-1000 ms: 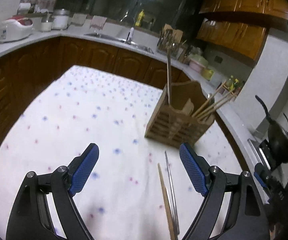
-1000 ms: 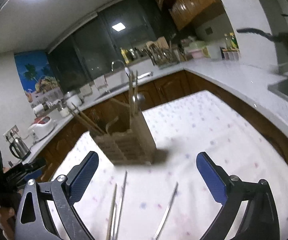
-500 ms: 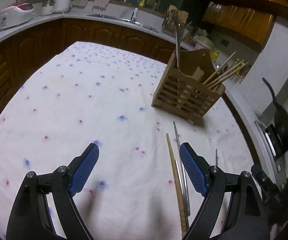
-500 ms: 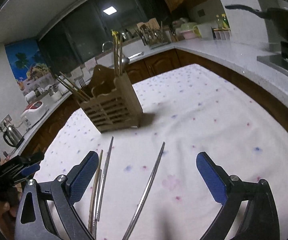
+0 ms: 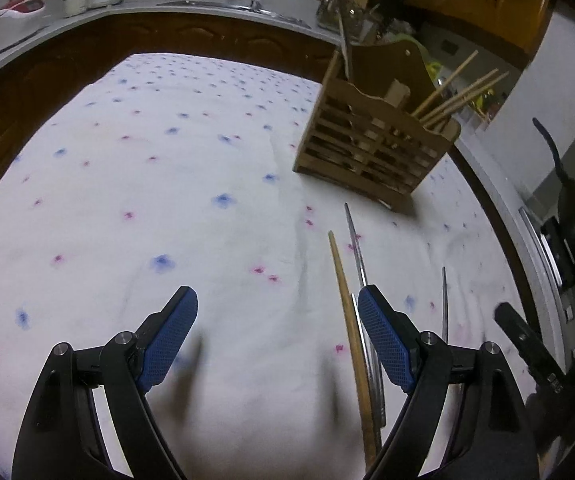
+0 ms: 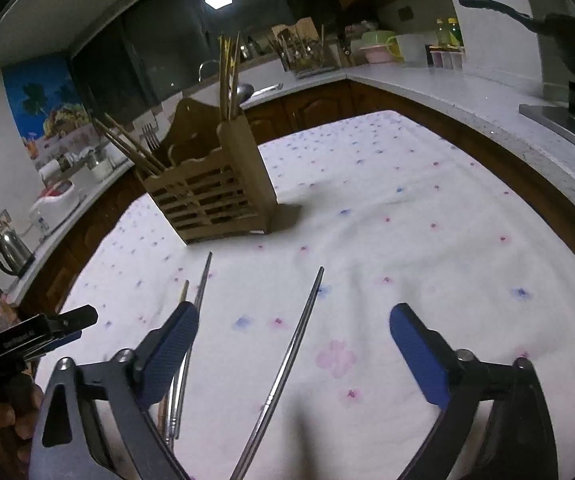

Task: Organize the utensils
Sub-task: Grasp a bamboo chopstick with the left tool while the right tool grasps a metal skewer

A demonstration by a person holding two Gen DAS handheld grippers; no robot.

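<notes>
Chopsticks lie loose on the cloth-covered worktop (image 6: 427, 216). The right tongs (image 6: 293, 332) stand released, jaws just narrowing, straddling a lone metal chopstick (image 6: 299, 332) without touching it; centre it, then close low on the shaft. The left tongs (image 5: 277, 324) gape empty, a wooden chopstick (image 5: 345, 300) and metal chopstick pair (image 5: 357, 254) just inside their 3 o'clock pad. The wooden caddy (image 6: 211, 196) waits at 11 o'clock, already bristling with sticks that could block insertion.

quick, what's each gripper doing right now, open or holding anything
Left gripper: open, holding nothing.
Right gripper: open, jaws just been closing, lone metal chopstick between them, not gripped.
</notes>
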